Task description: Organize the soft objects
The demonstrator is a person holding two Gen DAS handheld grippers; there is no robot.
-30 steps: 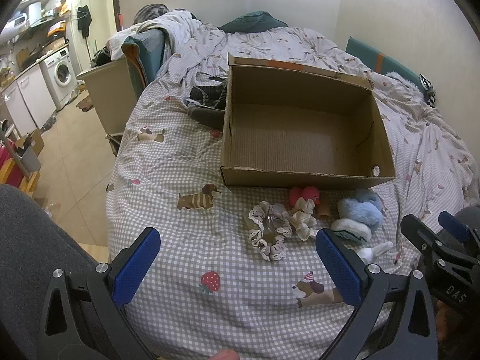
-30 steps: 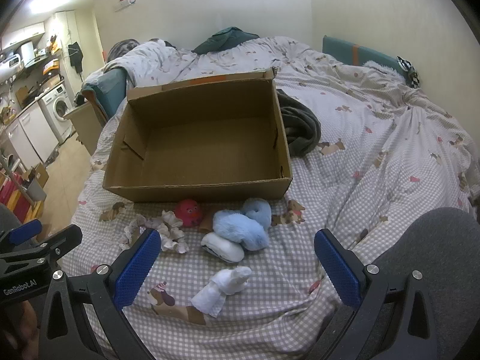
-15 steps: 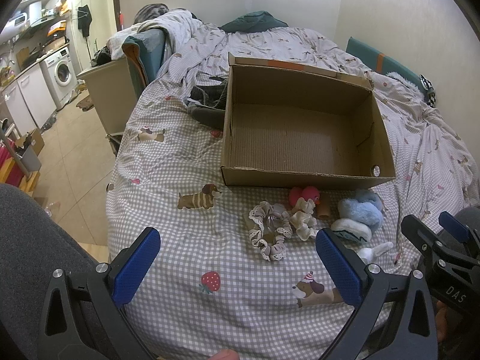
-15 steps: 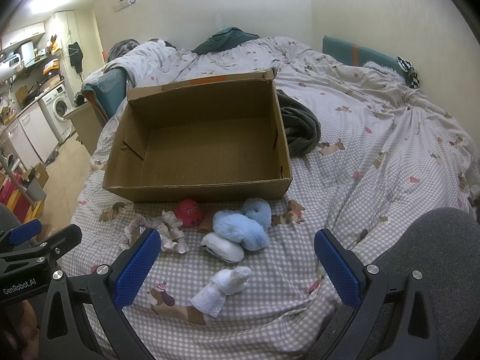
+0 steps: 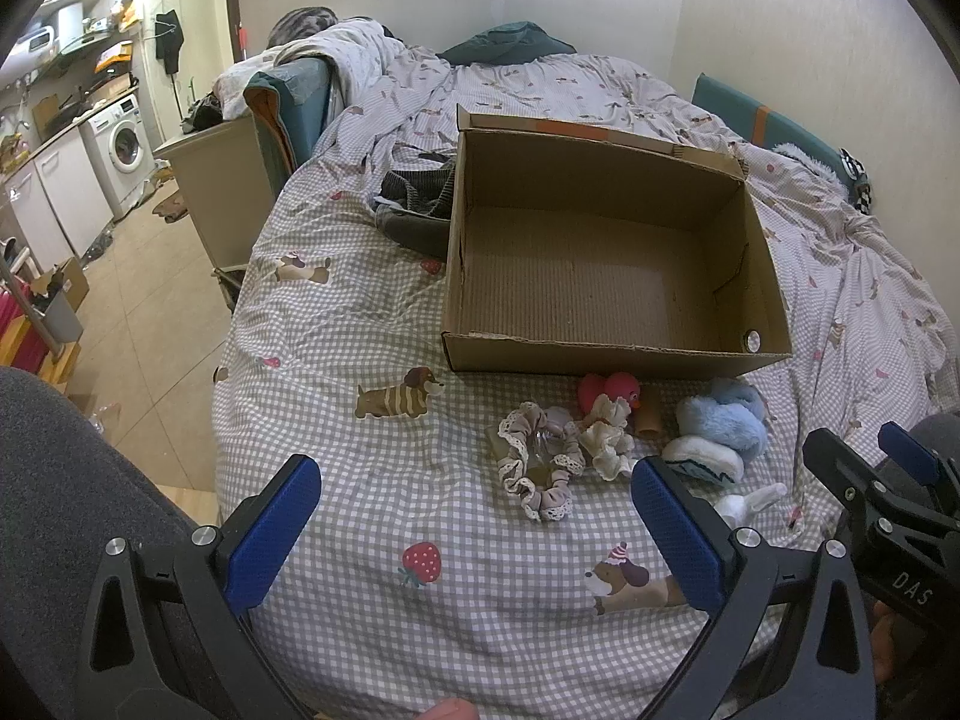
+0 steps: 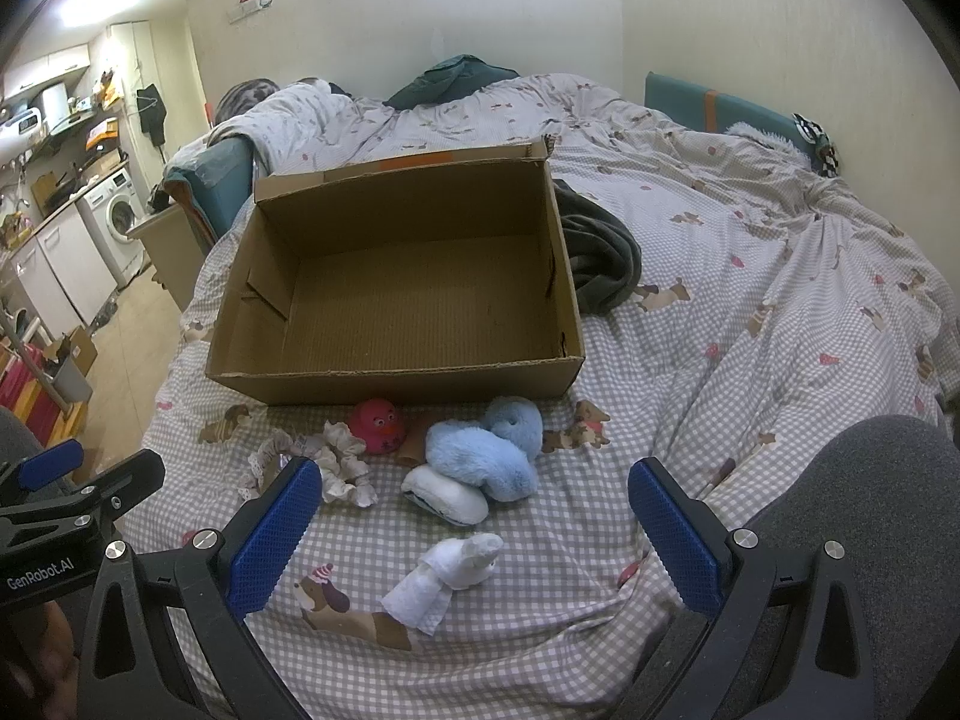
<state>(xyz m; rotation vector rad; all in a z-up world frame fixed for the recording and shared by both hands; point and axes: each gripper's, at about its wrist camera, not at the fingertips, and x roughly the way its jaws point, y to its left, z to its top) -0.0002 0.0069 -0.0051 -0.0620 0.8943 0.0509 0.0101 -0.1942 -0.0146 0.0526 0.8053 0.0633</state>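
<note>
An empty cardboard box (image 5: 606, 276) (image 6: 396, 300) sits open on the checked bedspread. In front of it lie a pink duck toy (image 6: 378, 425) (image 5: 612, 389), a fluffy blue plush (image 6: 489, 459) (image 5: 723, 423), a white slipper-like piece (image 6: 444, 495), a rolled white sock (image 6: 447, 576) (image 5: 747, 501), and lacy scrunchies (image 5: 543, 459) (image 6: 336, 468). My left gripper (image 5: 474, 531) is open and empty, short of the scrunchies. My right gripper (image 6: 474, 531) is open and empty, above the white sock.
A dark grey garment (image 6: 600, 258) lies beside the box. Rumpled bedding and a teal cushion (image 6: 720, 108) are behind. The bed's left edge drops to a tiled floor with a bedside cabinet (image 5: 222, 180) and a washing machine (image 5: 123, 147). My grey-clad knees flank the view.
</note>
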